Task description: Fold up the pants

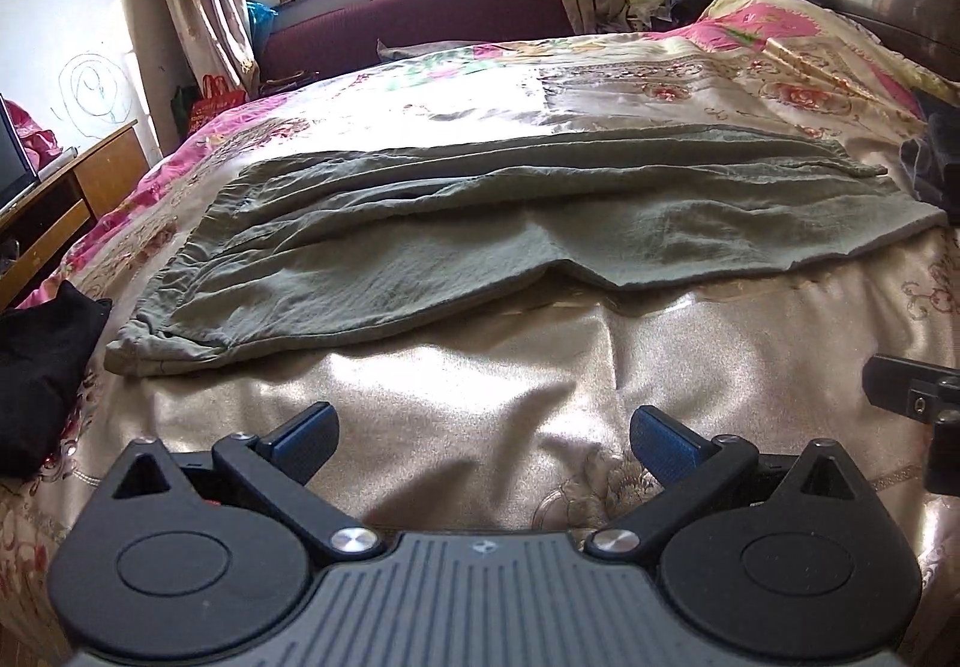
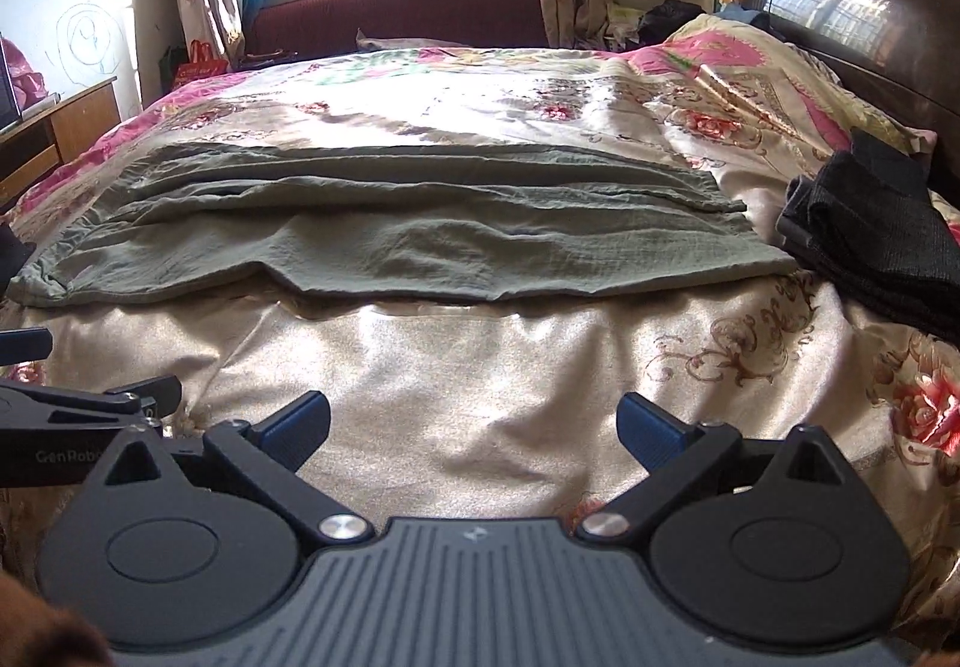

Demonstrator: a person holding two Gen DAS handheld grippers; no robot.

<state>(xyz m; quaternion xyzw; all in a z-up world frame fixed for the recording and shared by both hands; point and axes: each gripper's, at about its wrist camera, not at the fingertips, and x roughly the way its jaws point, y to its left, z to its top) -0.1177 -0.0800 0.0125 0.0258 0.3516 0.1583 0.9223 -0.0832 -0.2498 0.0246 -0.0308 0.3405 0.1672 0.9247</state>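
Note:
Grey-green pants [image 1: 480, 223] lie spread across the bed, waistband to the left, leg ends to the right; one leg lies folded over the other. They show again in the right wrist view, pants [image 2: 390, 223]. My left gripper [image 1: 483, 442] is open over bare bedspread, short of the pants' near edge, holding nothing. My right gripper [image 2: 474, 427] is open too, also short of the near edge, empty. Part of the right gripper [image 1: 912, 397] shows at the right edge of the left wrist view, and part of the left gripper [image 2: 90, 403] at the left of the right wrist view.
The bed has a shiny floral bedspread [image 1: 480, 379]. A black garment [image 1: 42, 367] lies at the bed's left, a dark folded garment [image 2: 870, 241] at the right. A dark headboard [image 2: 852, 12], a maroon sofa [image 2: 396, 12] under the window and a wooden cabinet [image 1: 54, 211] surround the bed.

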